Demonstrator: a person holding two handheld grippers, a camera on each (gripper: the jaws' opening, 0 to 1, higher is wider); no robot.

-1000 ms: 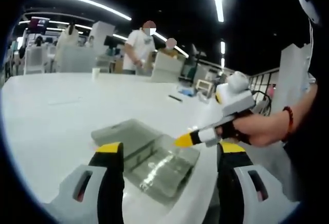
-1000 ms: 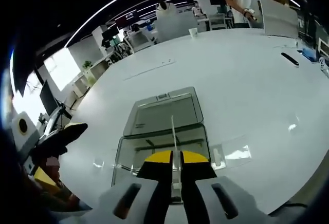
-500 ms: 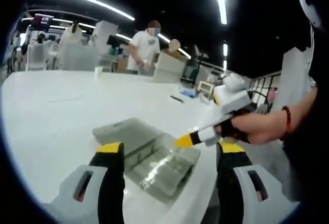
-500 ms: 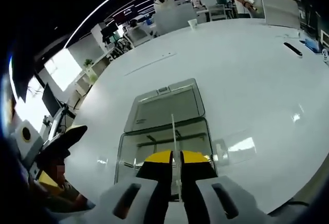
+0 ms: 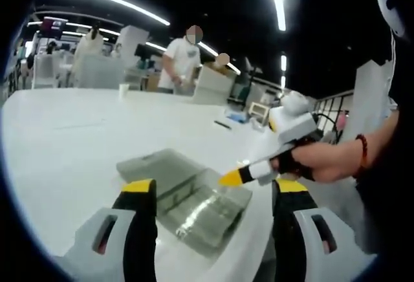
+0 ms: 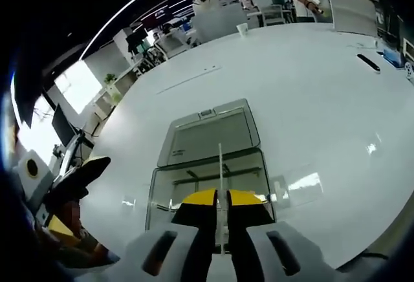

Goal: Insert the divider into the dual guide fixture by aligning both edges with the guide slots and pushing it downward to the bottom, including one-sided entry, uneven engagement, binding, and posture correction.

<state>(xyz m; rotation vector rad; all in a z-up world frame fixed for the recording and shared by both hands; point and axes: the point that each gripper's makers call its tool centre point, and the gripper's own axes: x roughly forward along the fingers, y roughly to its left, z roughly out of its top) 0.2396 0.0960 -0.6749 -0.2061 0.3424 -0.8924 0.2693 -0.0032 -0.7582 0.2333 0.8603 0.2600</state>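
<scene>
The right gripper (image 6: 218, 199) is clamping a thin clear plastic divider sheet (image 6: 220, 172) edge-on between its yellow-tipped jaws, the sheet rising straight ahead of them over the clear rectangular plastic box with its open hinged lid (image 6: 208, 159), which is lying on the white table (image 6: 310, 94) just in front. The left gripper (image 5: 213, 195) is standing with jaws wide apart, nothing between them, the clear box (image 5: 187, 198) sitting just ahead, and the right gripper (image 5: 259, 169), held by a hand (image 5: 314, 162), is reaching over the box from the right.
</scene>
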